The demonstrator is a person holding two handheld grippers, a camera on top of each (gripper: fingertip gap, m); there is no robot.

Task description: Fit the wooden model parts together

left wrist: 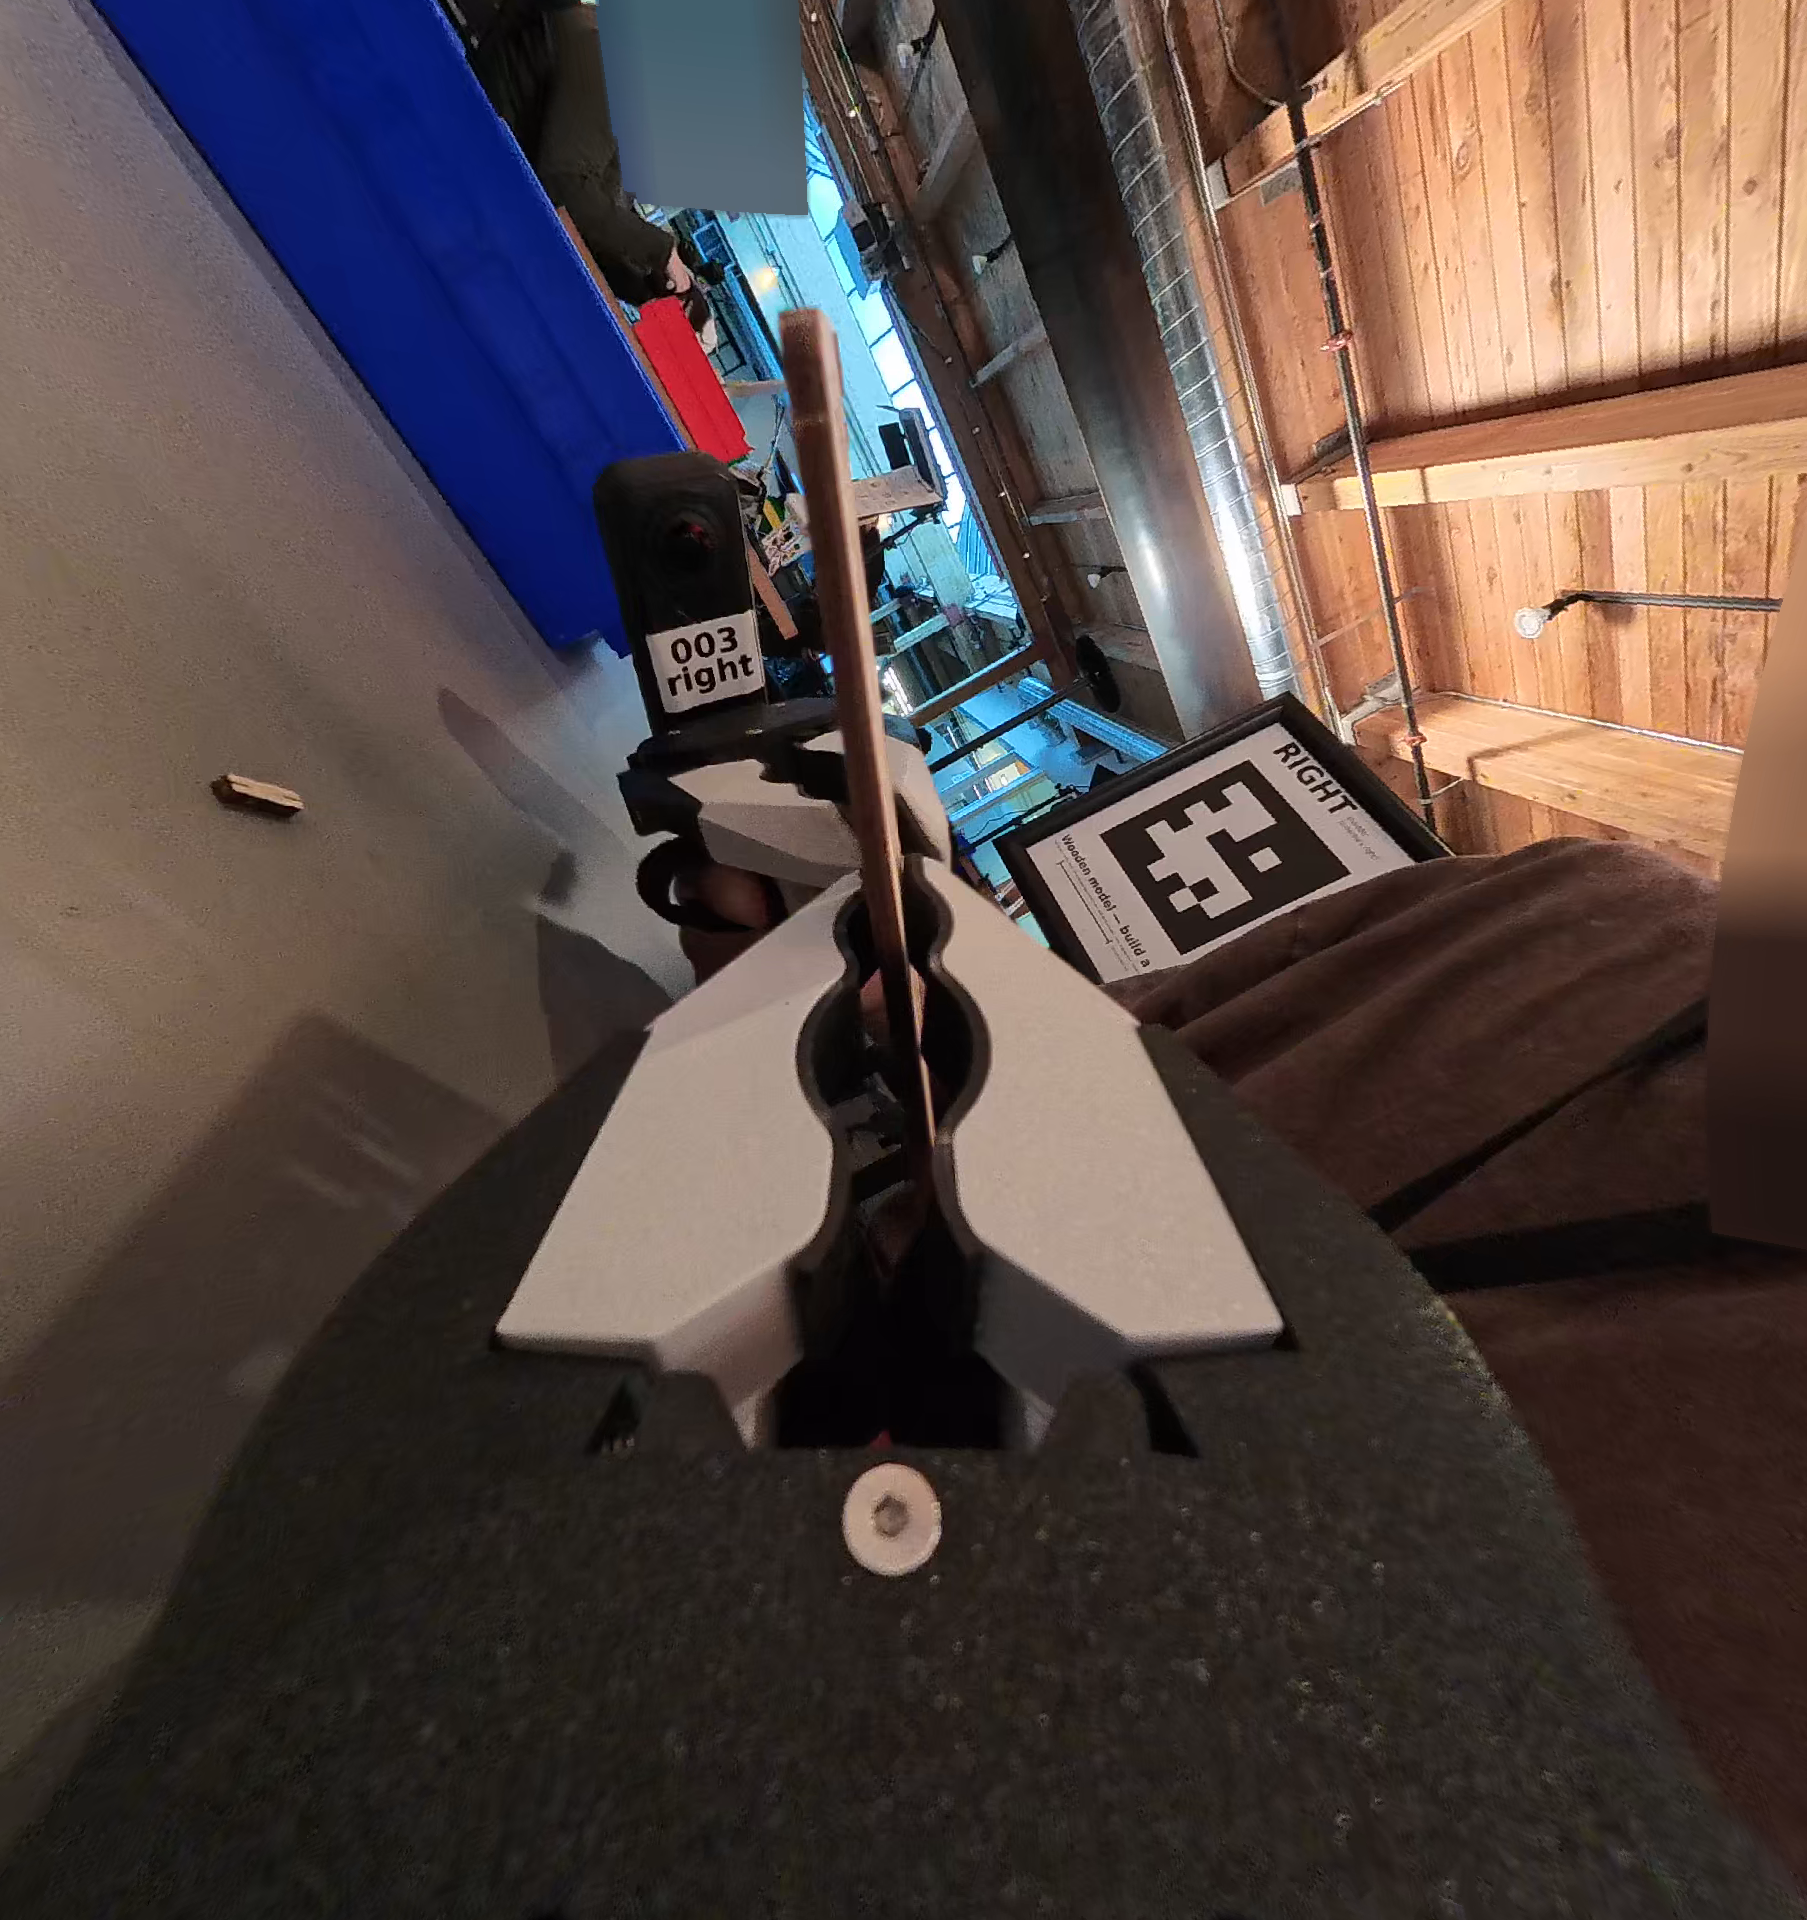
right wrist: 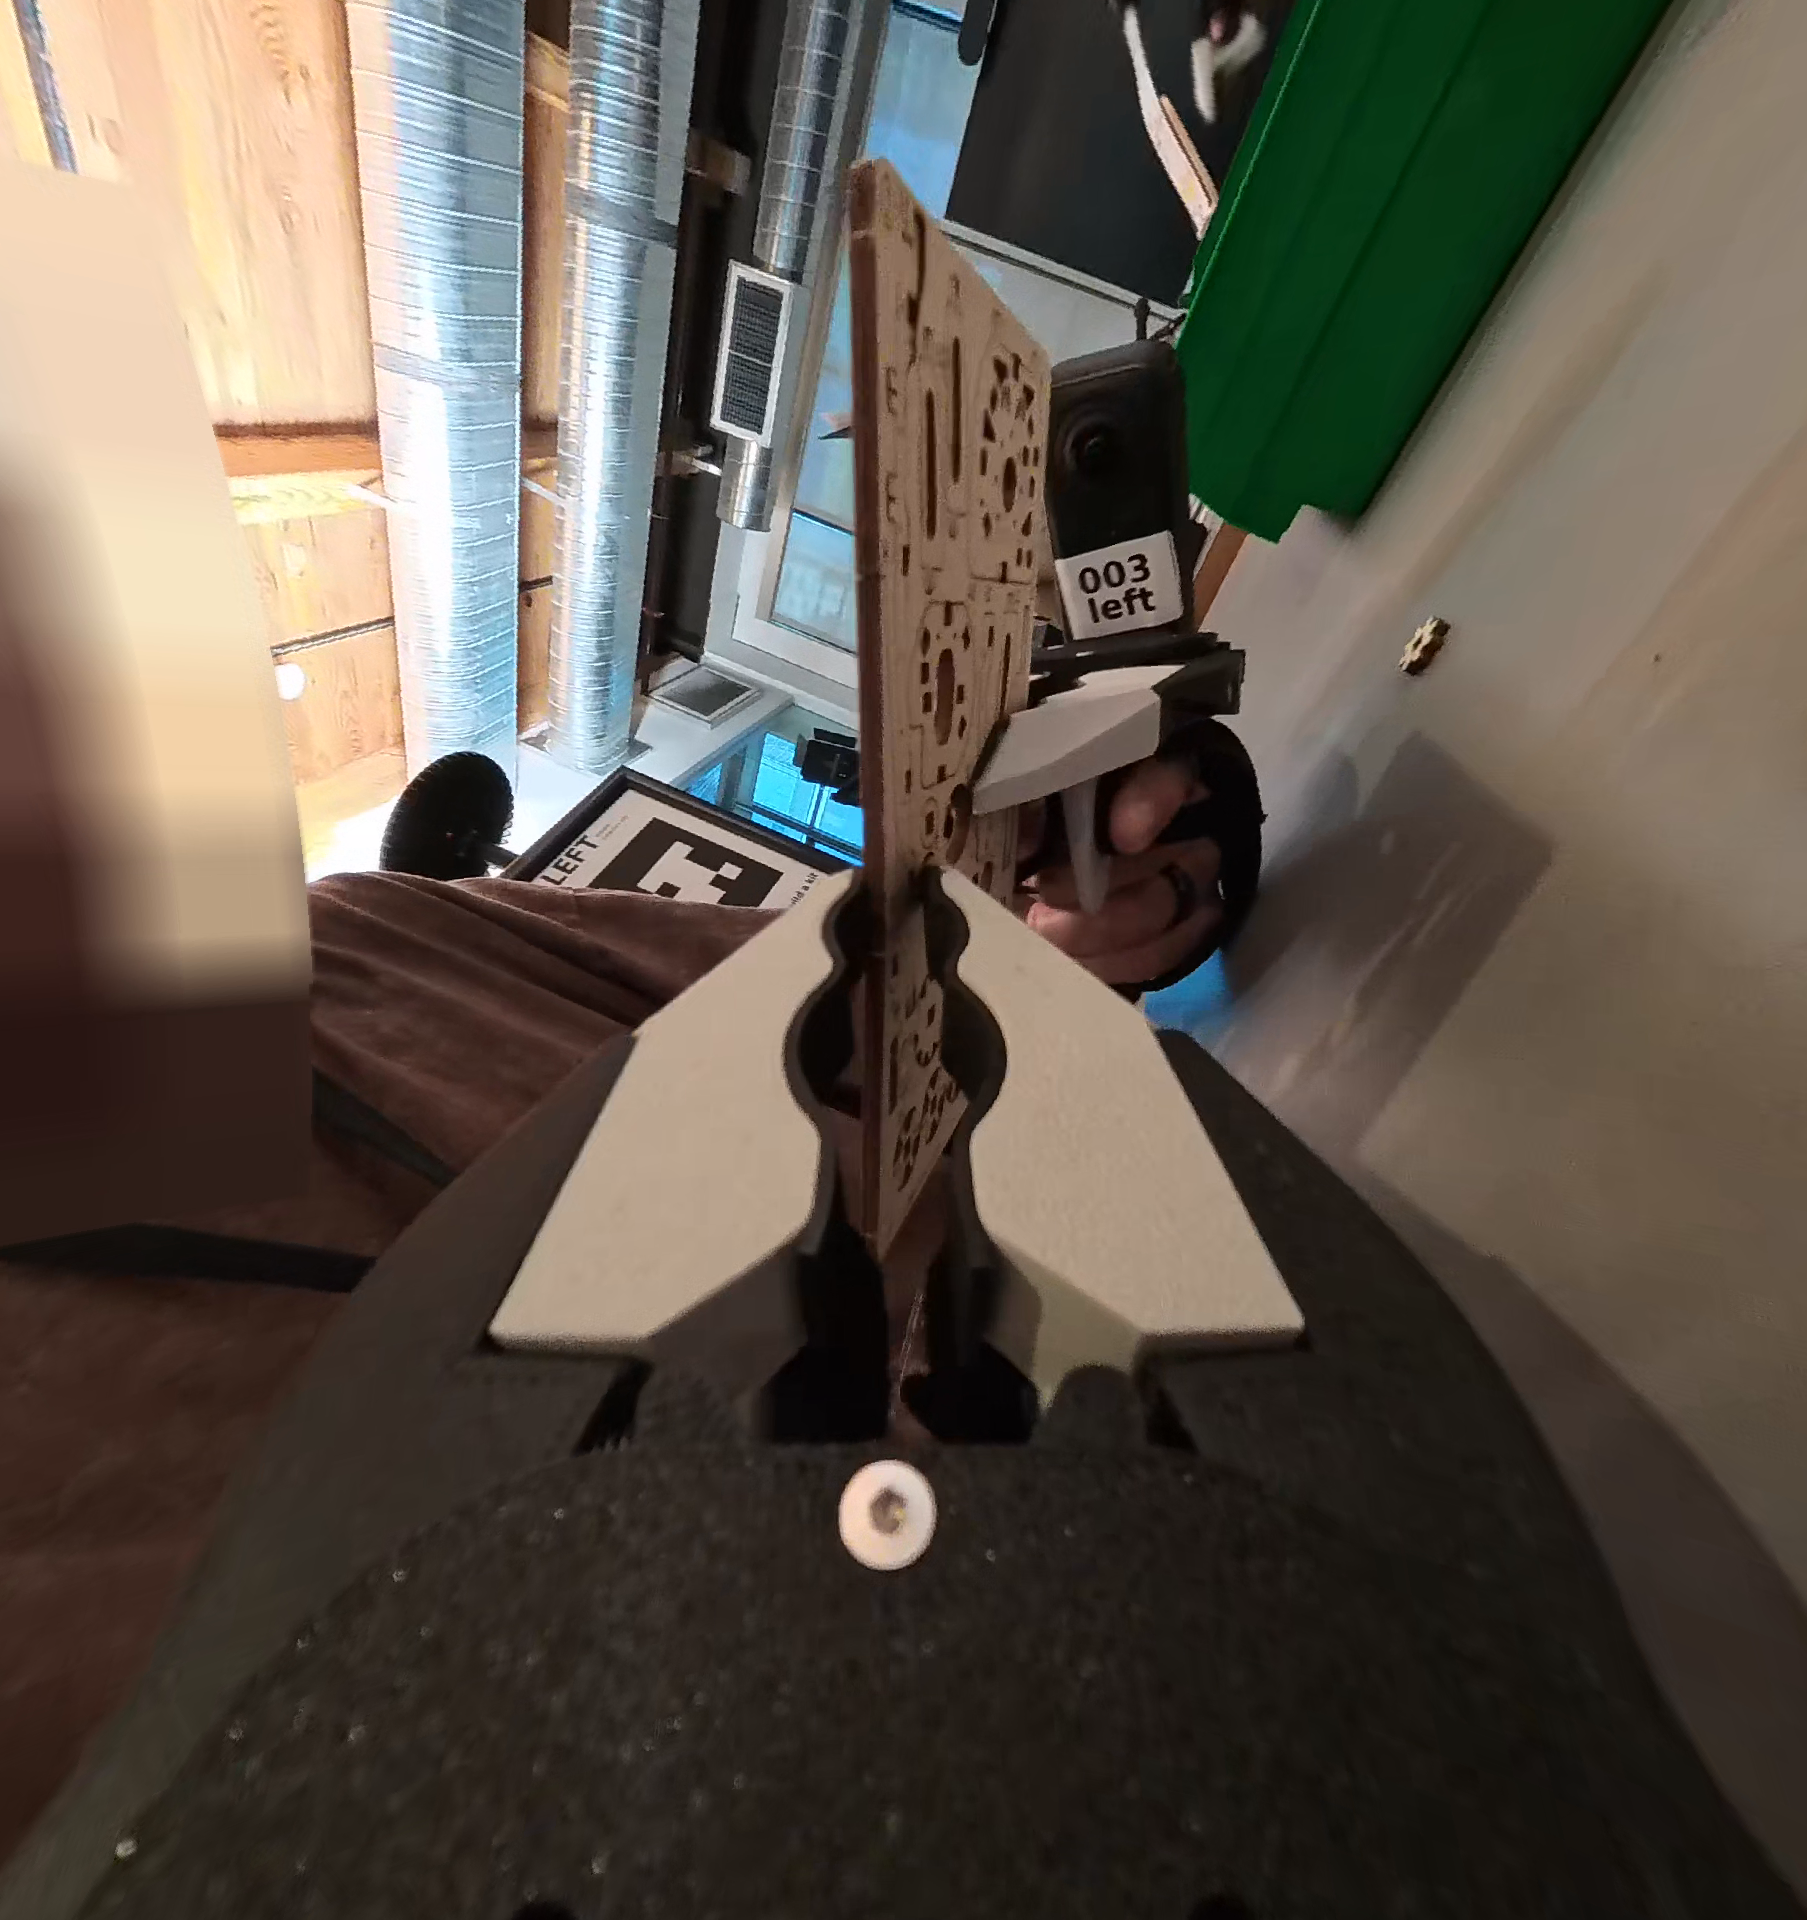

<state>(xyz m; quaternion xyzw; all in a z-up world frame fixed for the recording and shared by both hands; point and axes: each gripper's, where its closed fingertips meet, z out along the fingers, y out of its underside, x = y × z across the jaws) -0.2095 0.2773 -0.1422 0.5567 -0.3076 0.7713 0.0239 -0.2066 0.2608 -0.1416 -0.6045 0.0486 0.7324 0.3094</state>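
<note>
In the left wrist view, a small loose wooden piece lies on the pale grey surface at the left, well apart from everything else, with a blue panel standing along the surface's far edge. Toward the middle, the left tongs are clamped on a thin laser-cut wooden sheet, seen edge-on and rising past the fingertips. Just behind it, the right tongs grip the same sheet from the far side, their camera facing back. To the right, a framed marker card leans beside brown cloth. In the right wrist view, a second framed marker card sits at the left of centre; the right tongs pinch the sheet, whose perforated face shows many cut-out part outlines. Right of it, the left tongs bite the sheet's edge, a hand behind them. Two loose wooden pieces rest on the surface at far right, below a green panel.
</note>
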